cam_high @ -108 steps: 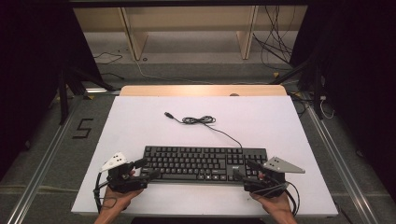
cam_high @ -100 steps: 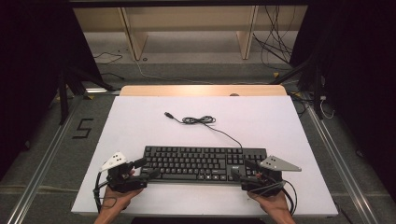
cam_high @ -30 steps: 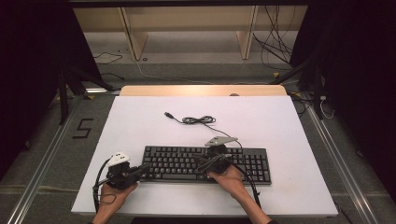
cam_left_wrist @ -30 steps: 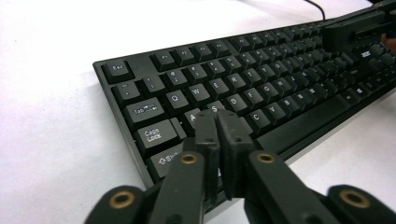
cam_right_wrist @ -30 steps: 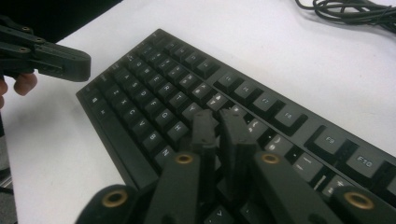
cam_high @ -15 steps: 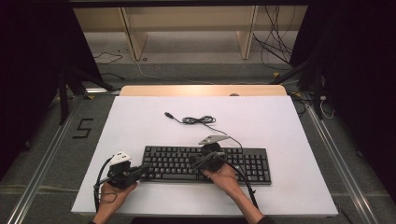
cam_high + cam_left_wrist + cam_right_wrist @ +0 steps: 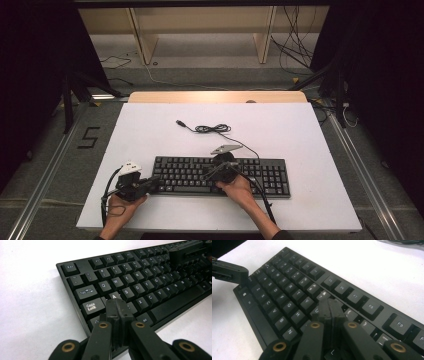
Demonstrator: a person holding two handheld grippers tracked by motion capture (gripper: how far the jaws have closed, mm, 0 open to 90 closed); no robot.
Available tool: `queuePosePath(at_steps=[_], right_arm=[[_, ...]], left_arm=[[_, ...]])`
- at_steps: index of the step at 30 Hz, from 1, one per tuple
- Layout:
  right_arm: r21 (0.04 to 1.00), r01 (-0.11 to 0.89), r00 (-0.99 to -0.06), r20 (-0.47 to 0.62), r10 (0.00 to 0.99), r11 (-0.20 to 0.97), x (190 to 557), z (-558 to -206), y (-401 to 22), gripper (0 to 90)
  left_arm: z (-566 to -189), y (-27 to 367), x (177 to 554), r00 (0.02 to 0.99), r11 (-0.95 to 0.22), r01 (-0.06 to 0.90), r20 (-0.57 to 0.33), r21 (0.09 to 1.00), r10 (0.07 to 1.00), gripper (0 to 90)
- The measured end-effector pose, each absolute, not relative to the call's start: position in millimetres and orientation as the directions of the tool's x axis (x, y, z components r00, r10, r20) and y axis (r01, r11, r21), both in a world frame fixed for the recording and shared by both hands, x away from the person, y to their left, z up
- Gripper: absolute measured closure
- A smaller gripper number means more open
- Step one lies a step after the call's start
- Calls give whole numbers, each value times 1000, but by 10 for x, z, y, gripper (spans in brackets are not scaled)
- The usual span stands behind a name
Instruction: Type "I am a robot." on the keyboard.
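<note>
A black keyboard (image 7: 260, 179) lies on the white table (image 7: 150, 130), near its front edge. My left gripper (image 7: 154, 185) is shut and empty at the keyboard's left end. In the left gripper view its closed tips (image 7: 117, 303) sit over the keys (image 7: 113, 296) around A and Caps Lock; whether they touch is unclear. My right gripper (image 7: 210, 172) is shut and empty over the keyboard's middle. Its joined tips (image 7: 329, 302) hover at the keys (image 7: 299, 296) right of Y and H. Each gripper view shows the other gripper farther off.
The keyboard's black cable (image 7: 212, 129) lies coiled behind it on the table, with its USB plug (image 7: 180, 122) loose at the left. Wooden shelving (image 7: 200, 30) stands beyond the far edge. White table surface stretches on both sides of the keyboard.
The right gripper has left the keyboard's right end and come to its middle, drifting a little further left over the last second. The left gripper stays at the left end.
</note>
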State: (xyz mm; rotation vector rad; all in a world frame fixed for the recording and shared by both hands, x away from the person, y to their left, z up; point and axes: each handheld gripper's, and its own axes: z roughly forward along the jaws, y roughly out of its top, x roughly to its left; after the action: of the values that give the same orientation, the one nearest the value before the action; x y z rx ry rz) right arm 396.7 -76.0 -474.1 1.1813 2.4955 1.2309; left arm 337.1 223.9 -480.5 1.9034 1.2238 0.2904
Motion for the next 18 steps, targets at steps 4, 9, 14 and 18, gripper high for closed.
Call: queuePosePath(at_steps=[4, 9, 14, 18], right_arm=[[712, 598, -686, 217, 695, 368, 3974, -4751, -757, 900], [708, 602, -683, 217, 697, 369, 3981, -4759, -758, 900], [708, 600, -685, 215, 696, 372, 3984, -4767, -754, 900], [708, 599, -685, 214, 696, 372, 3985, -4767, -754, 900]], left_arm=[[-4814, 2243, 3380, 498, -183, 648, -230, 740, 836, 889], [-4824, 2240, 3387, 497, -187, 655, -231, 732, 836, 889], [-4829, 2235, 3392, 494, -183, 657, -234, 731, 838, 889], [-4830, 2237, 3394, 494, -184, 658, -234, 730, 837, 889]])
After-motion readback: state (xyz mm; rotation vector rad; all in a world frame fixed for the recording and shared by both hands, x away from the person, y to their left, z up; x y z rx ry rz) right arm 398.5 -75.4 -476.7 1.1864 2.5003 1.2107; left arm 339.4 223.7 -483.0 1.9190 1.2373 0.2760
